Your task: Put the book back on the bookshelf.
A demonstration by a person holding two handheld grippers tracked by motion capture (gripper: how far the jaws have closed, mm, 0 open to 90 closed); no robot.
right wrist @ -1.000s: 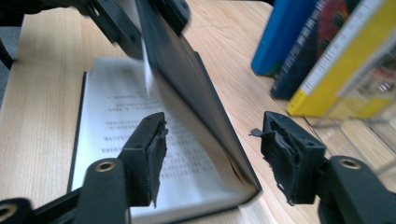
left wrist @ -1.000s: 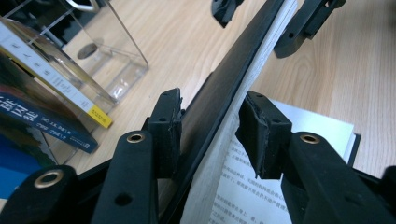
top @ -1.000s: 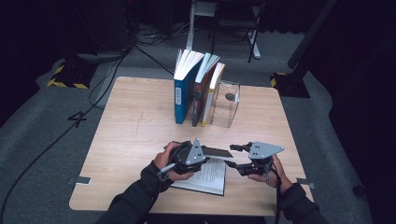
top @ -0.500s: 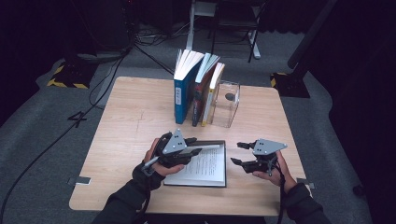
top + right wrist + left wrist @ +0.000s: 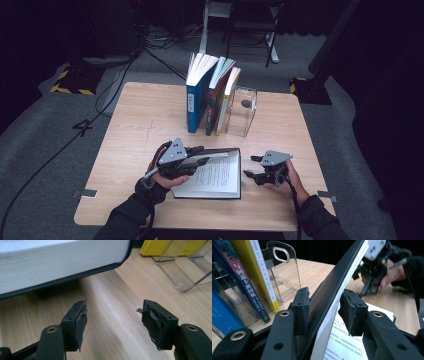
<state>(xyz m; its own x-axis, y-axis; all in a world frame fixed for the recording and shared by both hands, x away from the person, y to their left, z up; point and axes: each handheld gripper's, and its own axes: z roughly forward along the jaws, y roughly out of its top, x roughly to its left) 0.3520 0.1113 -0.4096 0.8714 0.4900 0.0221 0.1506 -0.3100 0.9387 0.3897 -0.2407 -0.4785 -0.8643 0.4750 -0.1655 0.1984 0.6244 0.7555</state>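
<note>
— Left gripper (image 5: 200, 159)?
— Clamped on the lifted black cover and first pages of the open book (image 5: 216, 175); in the left gripper view one pad (image 5: 302, 307) pressed against the cover's outside, the other against the page block, jaws partway closed around that thickness

— Book's place?
— Lying on the wooden table (image 5: 150, 120) near the front edge, between the two hands, printed page facing up; cover raised at a slant over the left half

— Right gripper (image 5: 250, 167)?
— Held low just beside the book's right edge, jaws spread apart with nothing between them; in the right gripper view bare tabletop between the two pads (image 5: 81, 322), book's page block and dark cover just ahead, not touched. Pad rubber looking frayed on both sides

— Behind the book?
— Standing near the table's far edge: a blue book (image 5: 197, 97), a dark-spined one (image 5: 214, 107) and a yellow book (image 5: 225, 105), leaning together, pages fanned at the top. Touching the yellow one on its right, a clear plastic bookend (image 5: 242, 112) with an oval hole in its wall

— Hands?
— Left hand (image 5: 167, 172) wrapped round its gripper at the book's left edge, right hand (image 5: 282, 182) resting low by the right edge, dark sleeves coming in from the bottom
</note>
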